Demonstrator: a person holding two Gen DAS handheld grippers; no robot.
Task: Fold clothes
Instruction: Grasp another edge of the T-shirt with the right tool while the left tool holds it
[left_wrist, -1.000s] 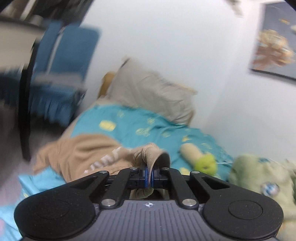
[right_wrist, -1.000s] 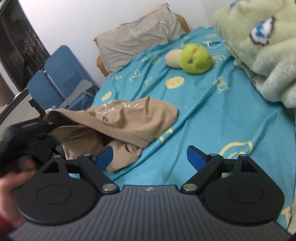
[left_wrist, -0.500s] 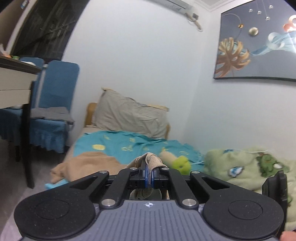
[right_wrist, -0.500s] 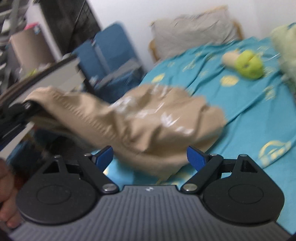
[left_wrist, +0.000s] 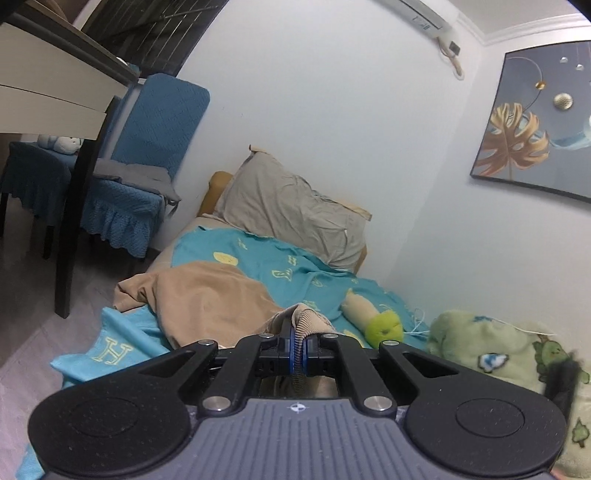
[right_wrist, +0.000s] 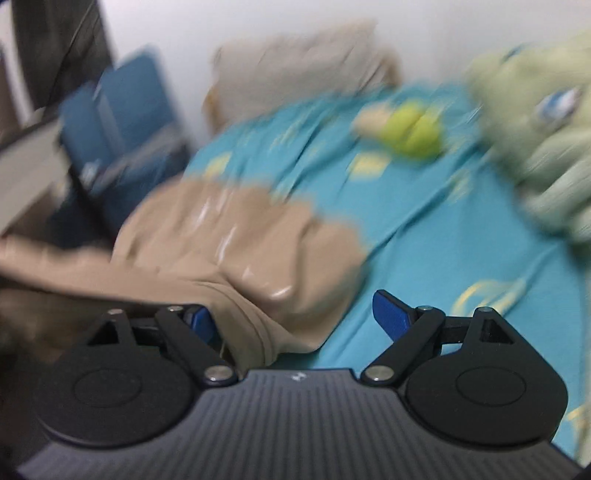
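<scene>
The left gripper (left_wrist: 300, 349) is pinching a ribbed edge of the tan garment (left_wrist: 210, 295), its jaws pressed together on the cloth, while the rest of the garment is lying rumpled on the teal sheet (left_wrist: 295, 273) near the side of the bed, one end trailing toward the floor. The right gripper (right_wrist: 291, 317) is standing with its jaws spread wide; in its blurred view a seamed edge of the garment is running between them, close against the left finger, but nothing is being clamped. Judging from this, the step in hand is getting a two-point hold on the garment so it can be lifted and spread; it is lying bunched, not folded. The next move is calling for the right gripper to close on that edge, well apart from the left's pinch, without catching the sheet beneath. No box, basket or other container is showing in either view.
</scene>
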